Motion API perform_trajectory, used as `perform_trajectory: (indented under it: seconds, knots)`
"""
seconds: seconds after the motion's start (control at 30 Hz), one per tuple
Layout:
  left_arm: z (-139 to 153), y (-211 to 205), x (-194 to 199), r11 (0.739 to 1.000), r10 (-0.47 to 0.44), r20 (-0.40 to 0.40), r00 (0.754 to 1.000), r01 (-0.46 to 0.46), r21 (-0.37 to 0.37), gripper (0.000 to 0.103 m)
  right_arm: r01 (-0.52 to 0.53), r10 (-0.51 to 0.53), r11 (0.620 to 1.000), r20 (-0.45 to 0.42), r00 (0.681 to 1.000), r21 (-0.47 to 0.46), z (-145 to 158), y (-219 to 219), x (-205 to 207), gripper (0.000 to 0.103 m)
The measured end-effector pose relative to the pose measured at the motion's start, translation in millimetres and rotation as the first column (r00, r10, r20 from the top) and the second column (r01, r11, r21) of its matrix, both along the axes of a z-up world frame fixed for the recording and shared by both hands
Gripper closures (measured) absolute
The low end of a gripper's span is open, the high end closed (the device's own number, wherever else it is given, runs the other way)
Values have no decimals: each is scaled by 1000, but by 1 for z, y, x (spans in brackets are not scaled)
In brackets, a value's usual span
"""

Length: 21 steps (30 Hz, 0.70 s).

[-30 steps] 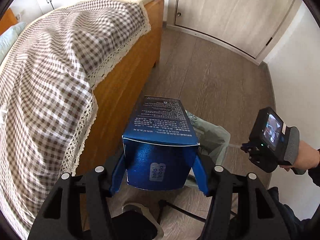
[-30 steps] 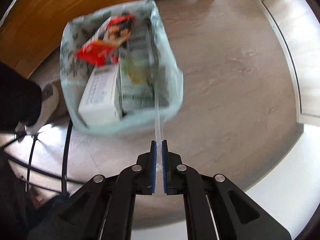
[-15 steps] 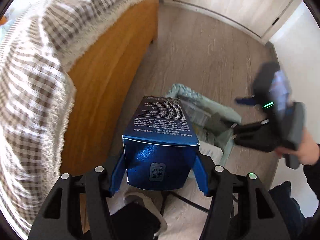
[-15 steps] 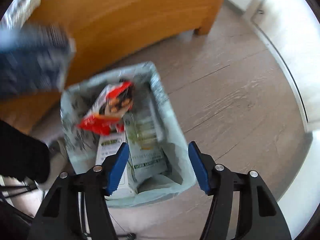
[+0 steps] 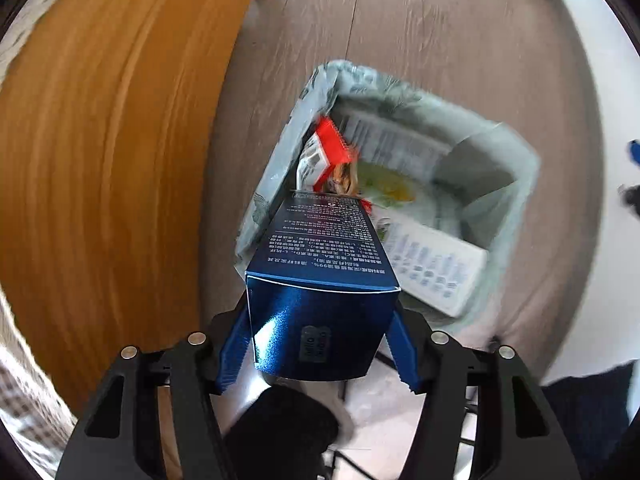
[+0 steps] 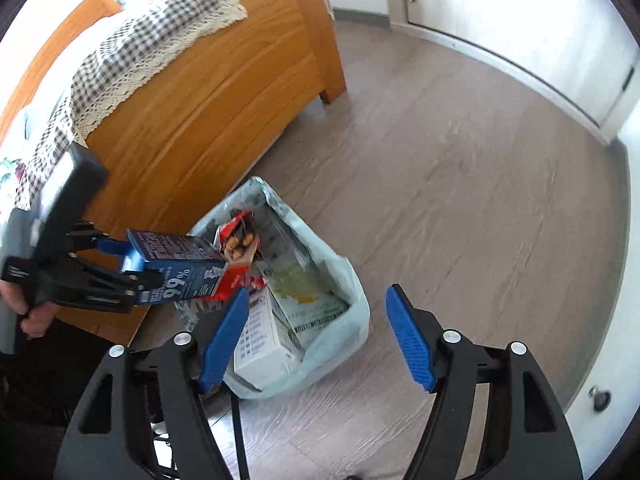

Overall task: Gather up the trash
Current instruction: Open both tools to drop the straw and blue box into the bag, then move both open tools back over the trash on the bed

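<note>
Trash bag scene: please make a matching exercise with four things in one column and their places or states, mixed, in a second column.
Things:
1. dark blue cardboard box
2. red snack wrapper
3. pale green plastic trash bag
4. wooden bed frame

Places or states:
A. stands open on the floor
B. lies inside the bag
C. held between the left gripper's jaws
D. covered by a checked cloth

Pairs: 1-C, 2-B, 3-A, 4-D

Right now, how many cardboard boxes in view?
3. Dark blue printed box gripped in the left gripper, above the pale green trash bag. White text-covered box and green-and-white box lie inside the bag. More may be hidden beneath.
</note>
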<state>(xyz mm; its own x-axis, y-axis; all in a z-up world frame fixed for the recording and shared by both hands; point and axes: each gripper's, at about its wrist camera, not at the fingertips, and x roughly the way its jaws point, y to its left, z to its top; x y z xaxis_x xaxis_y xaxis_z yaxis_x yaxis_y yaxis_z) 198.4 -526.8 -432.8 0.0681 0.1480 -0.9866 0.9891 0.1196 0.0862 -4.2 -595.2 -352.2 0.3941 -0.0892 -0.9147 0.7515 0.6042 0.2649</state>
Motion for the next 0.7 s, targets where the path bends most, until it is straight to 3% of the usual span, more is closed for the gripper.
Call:
perform_trajectory:
  seconds: [0.07,0.2,0.3,0.37,0.47,0.57,0.7]
  knots:
    - [-15,-2,2,1000,-13,48,999,13,-1,43,9,-8,1000,-15,1000,13,-10,2,1,35]
    - [-42,-7,8,998,27,33,999,-29,57,43,14,-13,999,-12,1000,35,-18,12,-1,35]
    - [-47,-10,11,998,52,42,998,-54,45,42,-8,9,999,-17,1000,35,-20,17,4,35]
    - [-44,-11,13,997,58,52,997,-60,45,35,-20,20,999,-14,1000,43,-21,16,7,35]
    - [-29,-15,20,995,98,35,995,-98,11,25,-28,29,999,-15,999,42,-21,18,8,35]
    - [3,-16,34,981,191,30,981,-190,-42,25,-32,32,999,-11,999,40,-19,20,10,35]
    - [75,-9,40,945,252,-25,967,-251,-210,25,-32,32,999,-8,999,36,-16,18,11,35]
